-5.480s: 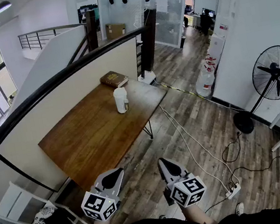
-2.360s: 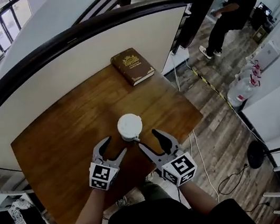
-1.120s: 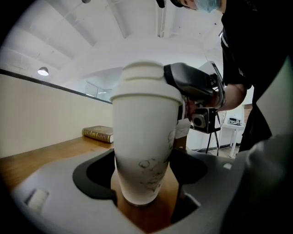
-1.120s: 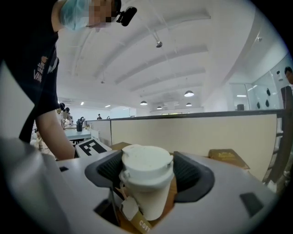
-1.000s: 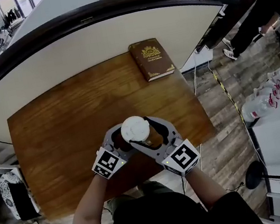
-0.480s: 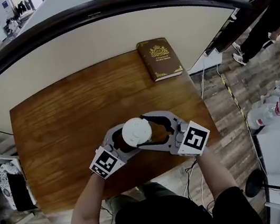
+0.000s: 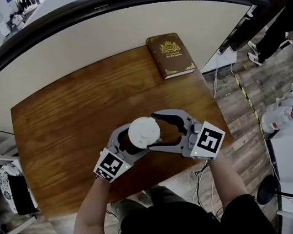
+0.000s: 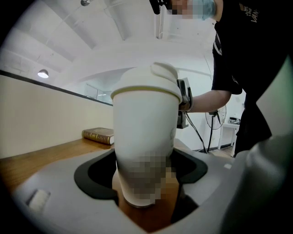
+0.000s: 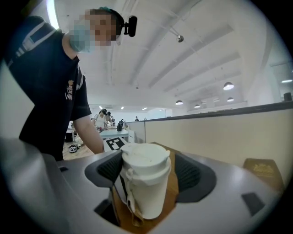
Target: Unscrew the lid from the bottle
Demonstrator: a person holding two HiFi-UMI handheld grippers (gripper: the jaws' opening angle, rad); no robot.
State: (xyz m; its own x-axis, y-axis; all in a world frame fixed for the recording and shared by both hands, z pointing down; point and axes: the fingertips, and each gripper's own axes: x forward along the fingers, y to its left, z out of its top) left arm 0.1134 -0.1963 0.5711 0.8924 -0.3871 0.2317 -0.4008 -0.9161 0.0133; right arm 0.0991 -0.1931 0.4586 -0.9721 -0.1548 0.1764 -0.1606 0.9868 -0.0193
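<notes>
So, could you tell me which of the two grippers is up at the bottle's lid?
The right gripper: its jaws sit level with the lid on the bottle, whereas the left gripper clasps the body low down, near the table.

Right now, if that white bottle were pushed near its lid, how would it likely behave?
The bottle looks tall, narrowing to a small base, so it would probably tip. Its smooth wall seems rigid, possibly slippery. The left gripper, closed on its lower body, should steady it.
</notes>
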